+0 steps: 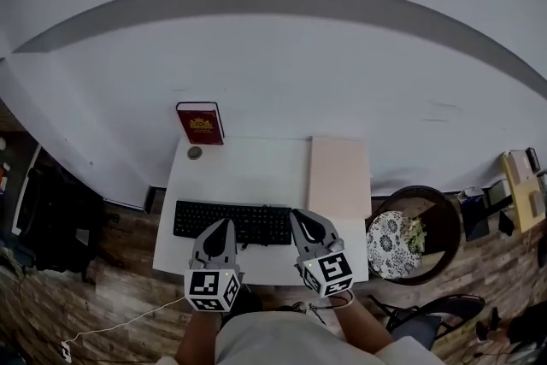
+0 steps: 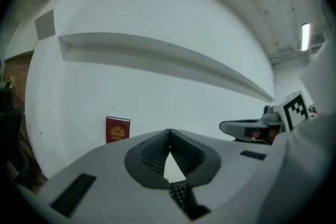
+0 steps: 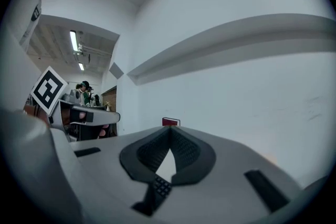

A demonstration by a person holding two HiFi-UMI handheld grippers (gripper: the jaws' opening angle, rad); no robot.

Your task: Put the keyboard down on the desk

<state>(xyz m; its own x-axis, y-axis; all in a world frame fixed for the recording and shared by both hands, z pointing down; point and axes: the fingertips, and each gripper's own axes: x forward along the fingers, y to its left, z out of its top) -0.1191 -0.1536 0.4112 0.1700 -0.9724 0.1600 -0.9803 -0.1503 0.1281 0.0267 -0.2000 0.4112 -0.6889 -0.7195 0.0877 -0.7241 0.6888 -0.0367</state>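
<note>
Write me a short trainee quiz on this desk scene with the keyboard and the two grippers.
1. True or false: the red book lies flat on the keyboard.
2. What covers the right part of the desk? A) a pale board B) a laptop C) a mug
3. In one word, how do the jaws of the left gripper and the right gripper stand?

Key
1. False: it stands upright at the desk's back edge.
2. A
3. Shut, with the tips together above the keyboard's near edge.
</note>
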